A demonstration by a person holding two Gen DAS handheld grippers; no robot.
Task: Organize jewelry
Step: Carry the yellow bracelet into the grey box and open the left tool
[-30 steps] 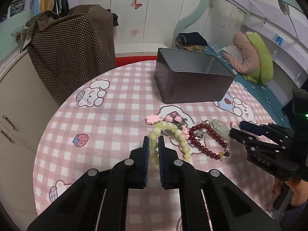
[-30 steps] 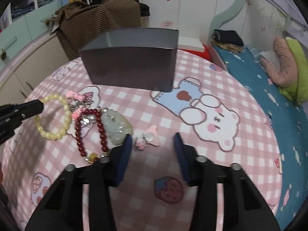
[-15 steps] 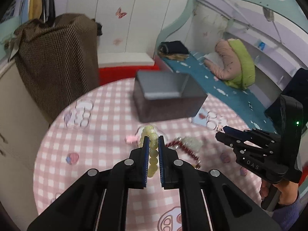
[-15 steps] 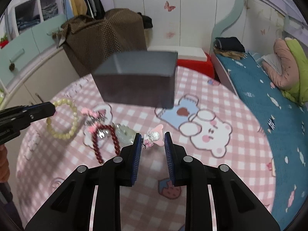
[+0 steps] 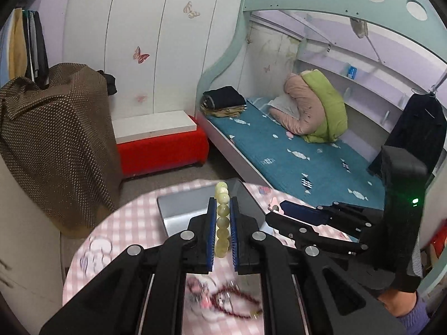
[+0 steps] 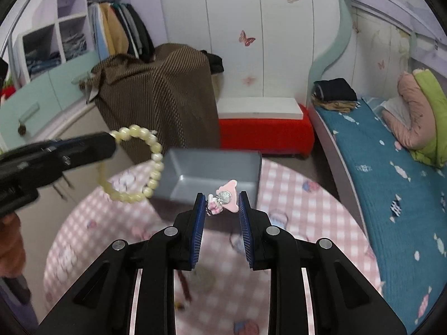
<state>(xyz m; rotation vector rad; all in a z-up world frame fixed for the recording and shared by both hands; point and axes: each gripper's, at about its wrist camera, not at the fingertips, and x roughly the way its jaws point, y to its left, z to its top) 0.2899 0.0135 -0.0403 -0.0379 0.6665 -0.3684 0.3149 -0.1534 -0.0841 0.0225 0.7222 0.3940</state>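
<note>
Low in the left wrist view, the left gripper (image 5: 222, 233) pinches a pale bead bracelet (image 5: 222, 220) nearly closed; it looks light and floppy, dangling as a loop, best held across a few beads. Centre of the right wrist view, the right gripper (image 6: 220, 217) squeezes a small pink charm (image 6: 226, 199), stiff but probably slippery. Beyond both, the grey tin (image 6: 212, 174) sits open. Blurred beneath, a red bracelet (image 5: 237, 304) lies on the table (image 6: 296, 203).

Left tool (image 5: 222, 224) clamped, raised; right tool (image 6: 220, 209) clamped, raised.
</note>
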